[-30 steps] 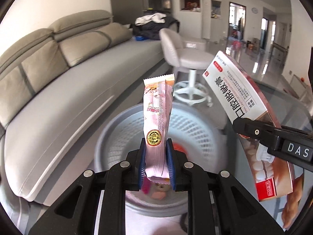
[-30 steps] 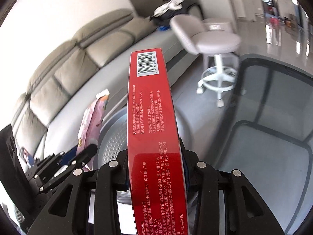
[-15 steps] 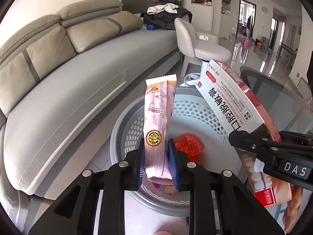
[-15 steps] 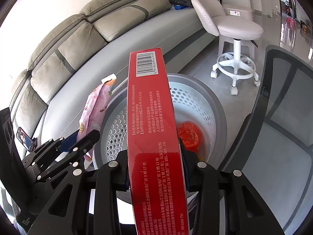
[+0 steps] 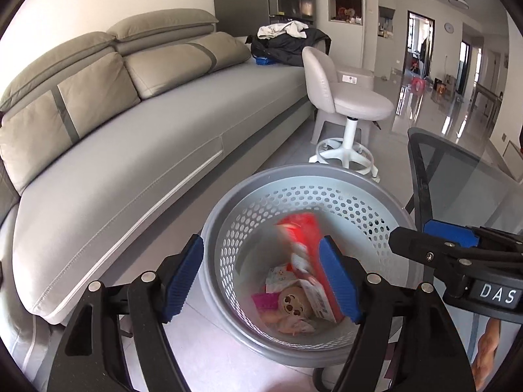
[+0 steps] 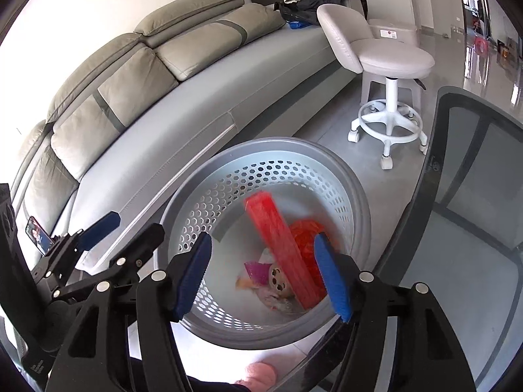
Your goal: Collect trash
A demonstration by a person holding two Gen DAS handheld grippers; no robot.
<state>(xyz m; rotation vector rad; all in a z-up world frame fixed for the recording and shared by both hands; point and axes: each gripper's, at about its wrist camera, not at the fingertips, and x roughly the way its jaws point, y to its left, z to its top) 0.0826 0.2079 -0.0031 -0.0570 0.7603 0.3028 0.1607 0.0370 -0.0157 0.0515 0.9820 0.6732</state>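
Note:
A round grey perforated waste basket [image 5: 228,202] stands on the floor below both grippers; it also shows in the right wrist view [image 6: 353,176]. Inside lie a red box [image 5: 300,232], blurred, the pink snack wrapper [image 5: 291,300] and a red crumpled bag [image 6: 305,232]. The red box [image 6: 278,238] leans on the basket's inside in the right wrist view. My left gripper [image 5: 261,277] is open and empty above the basket. My right gripper [image 6: 264,274] is open and empty above it too.
A grey sofa [image 5: 130,137] runs along the left, with clothes [image 5: 287,42] at its far end. A white swivel stool [image 5: 353,107] stands behind the basket. A dark mesh chair [image 6: 474,170] is at the right. A phone [image 6: 39,240] lies on the sofa.
Both grippers opened over the basket. The pink wrapper dropped from the left one and the red box from the right one; both are now inside the basket.

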